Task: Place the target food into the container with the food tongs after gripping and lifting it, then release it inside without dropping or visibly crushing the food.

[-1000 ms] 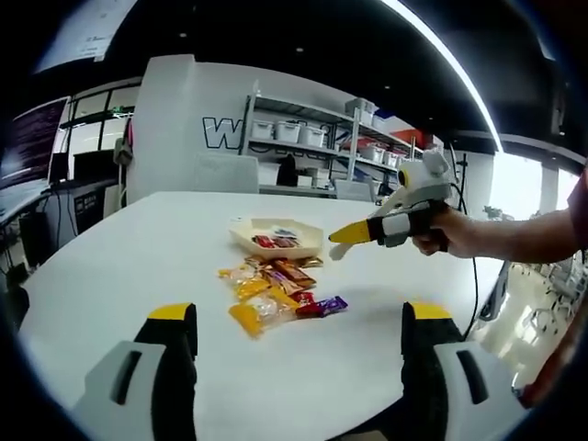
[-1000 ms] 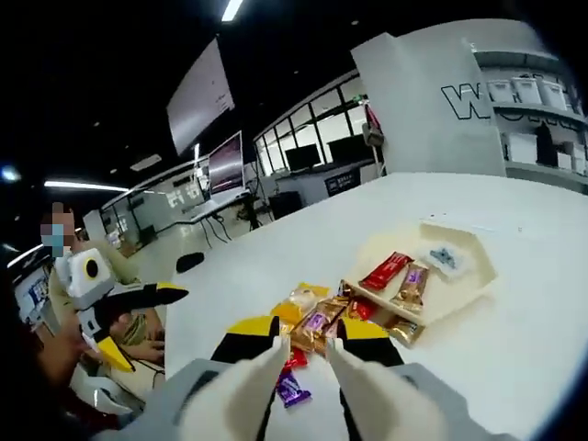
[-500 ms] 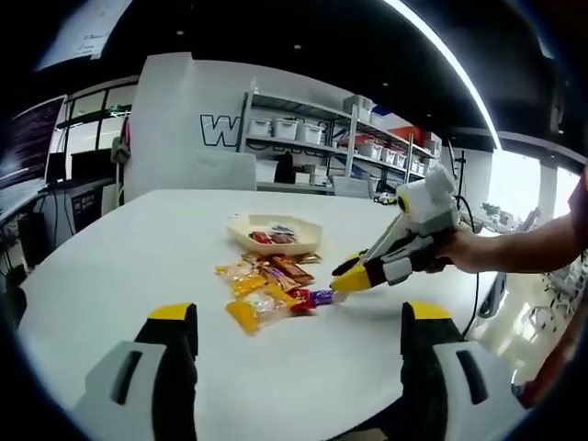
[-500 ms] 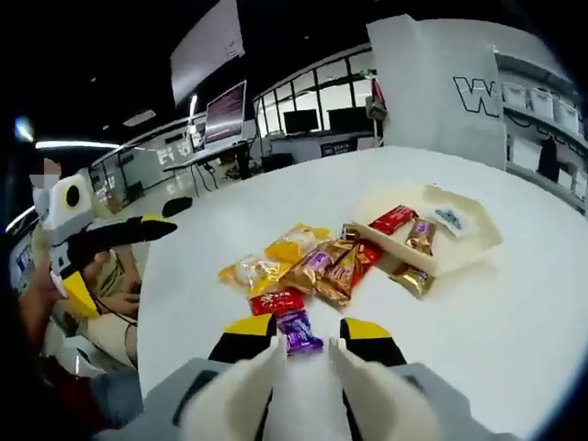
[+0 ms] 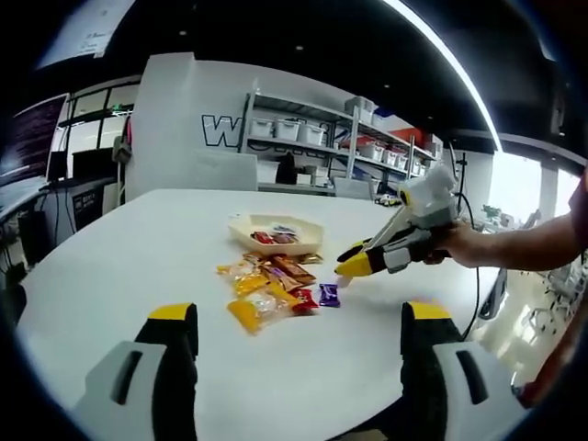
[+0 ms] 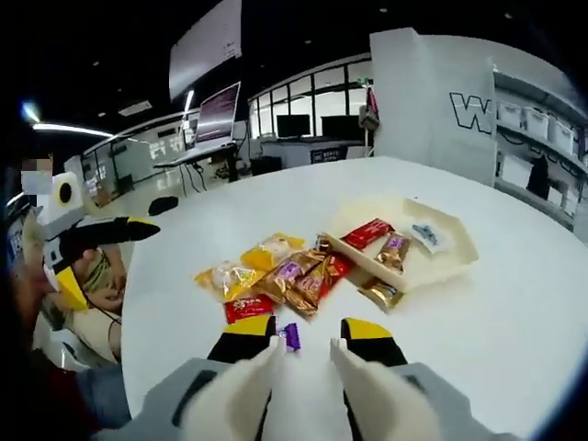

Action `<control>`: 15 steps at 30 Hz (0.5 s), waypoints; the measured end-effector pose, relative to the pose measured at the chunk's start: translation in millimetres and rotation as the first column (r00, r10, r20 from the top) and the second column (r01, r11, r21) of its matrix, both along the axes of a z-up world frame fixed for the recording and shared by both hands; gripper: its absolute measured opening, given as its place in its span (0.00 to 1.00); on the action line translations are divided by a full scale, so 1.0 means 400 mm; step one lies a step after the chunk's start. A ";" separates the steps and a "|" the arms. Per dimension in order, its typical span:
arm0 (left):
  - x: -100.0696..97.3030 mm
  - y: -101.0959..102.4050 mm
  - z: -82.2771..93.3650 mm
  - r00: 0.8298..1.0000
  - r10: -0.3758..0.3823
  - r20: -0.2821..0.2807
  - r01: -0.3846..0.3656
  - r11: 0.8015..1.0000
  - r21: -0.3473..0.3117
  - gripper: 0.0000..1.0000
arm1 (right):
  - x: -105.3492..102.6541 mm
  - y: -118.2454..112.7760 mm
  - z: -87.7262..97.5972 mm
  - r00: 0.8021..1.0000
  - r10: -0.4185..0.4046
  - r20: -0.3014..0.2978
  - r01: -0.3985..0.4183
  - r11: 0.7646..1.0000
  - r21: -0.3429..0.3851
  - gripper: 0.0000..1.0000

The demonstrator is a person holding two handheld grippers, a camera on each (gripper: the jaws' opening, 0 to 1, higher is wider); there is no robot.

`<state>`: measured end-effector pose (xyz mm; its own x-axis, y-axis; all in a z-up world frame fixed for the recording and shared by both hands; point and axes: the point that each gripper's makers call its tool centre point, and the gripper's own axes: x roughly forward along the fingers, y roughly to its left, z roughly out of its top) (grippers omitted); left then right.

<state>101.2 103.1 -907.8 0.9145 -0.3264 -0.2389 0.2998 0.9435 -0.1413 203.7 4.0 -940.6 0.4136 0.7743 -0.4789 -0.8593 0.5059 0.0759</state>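
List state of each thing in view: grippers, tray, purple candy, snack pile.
right gripper: open, above the table, empty
left gripper: open, empty
purple candy: on table, ungripped
tray: on table, holds a few wrapped snacks
snack pile: loose on table beside tray

I see a big round white table [image 5: 138, 248] in the middle of a large room. Behind the table stands a wide white wall block with dark letters [image 5: 197, 129]. Beside that block is a grey metal shelf rack with white boxes [image 5: 317, 138]. Far behind the table, on the other side, are desks with dark computer screens [image 6: 303, 124] under big windows. Long bright strip lights [image 5: 441, 55] hang on the dark ceiling above.
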 end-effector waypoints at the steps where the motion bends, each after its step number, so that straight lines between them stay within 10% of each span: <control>1: 0.000 0.000 0.000 1.000 -0.001 0.000 0.001 1.000 0.000 0.89 | -0.009 0.009 0.002 1.000 0.002 -0.011 -0.002 1.000 0.005 0.23; 15: -0.007 0.003 -0.003 1.000 0.002 -0.005 -0.002 1.000 0.007 0.89 | -0.025 0.055 -0.039 0.998 0.053 0.028 -0.052 0.998 -0.028 0.22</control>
